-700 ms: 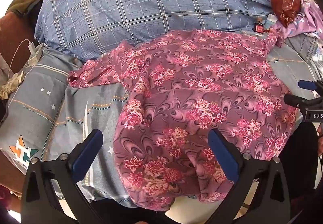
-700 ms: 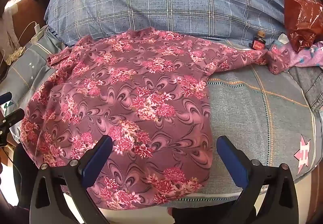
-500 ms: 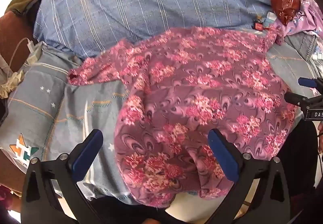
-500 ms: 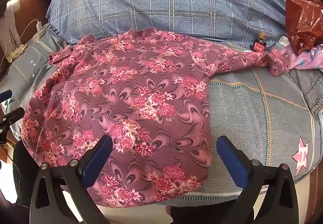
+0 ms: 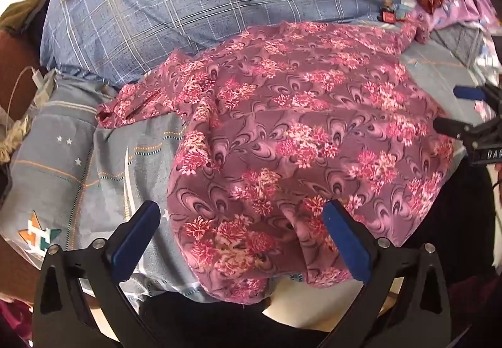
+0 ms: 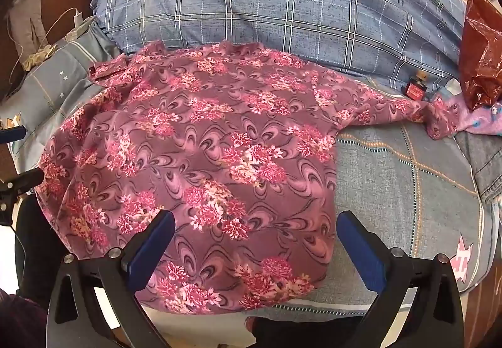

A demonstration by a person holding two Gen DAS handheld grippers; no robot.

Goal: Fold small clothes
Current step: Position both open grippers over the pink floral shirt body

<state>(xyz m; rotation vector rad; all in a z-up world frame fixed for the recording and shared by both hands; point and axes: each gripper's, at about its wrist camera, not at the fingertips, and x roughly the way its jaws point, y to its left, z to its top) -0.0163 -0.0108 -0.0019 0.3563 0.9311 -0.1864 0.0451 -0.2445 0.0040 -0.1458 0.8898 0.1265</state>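
Note:
A pink floral shirt [image 5: 298, 134] lies spread on the grey bedsheet [image 5: 62, 166], its hem hanging over the near bed edge. Its left sleeve [image 5: 125, 106] is bunched; its right sleeve [image 6: 408, 112] stretches right. My left gripper [image 5: 241, 235] is open and empty, jaws wide over the hem's left part. My right gripper [image 6: 255, 241] is open and empty over the hem's right part of the shirt [image 6: 204, 159]. Each gripper shows at the edge of the other's view: the right gripper in the left wrist view [image 5: 470, 115], the left gripper in the right wrist view [image 6: 15, 156].
A large blue plaid pillow [image 6: 282, 2] lies behind the shirt. A red plastic bag [image 6: 483, 59], a small red bottle [image 6: 415, 87] and purple printed cloth [image 5: 464, 2] sit at the right. A white charger and cable [image 6: 75, 24] lie at the left. Denim [image 6: 489, 166] lies at the far right.
Both grippers stay open over the hem. The views have shifted slightly, the shirt sitting a little lower in frame; the shirt itself has not moved.

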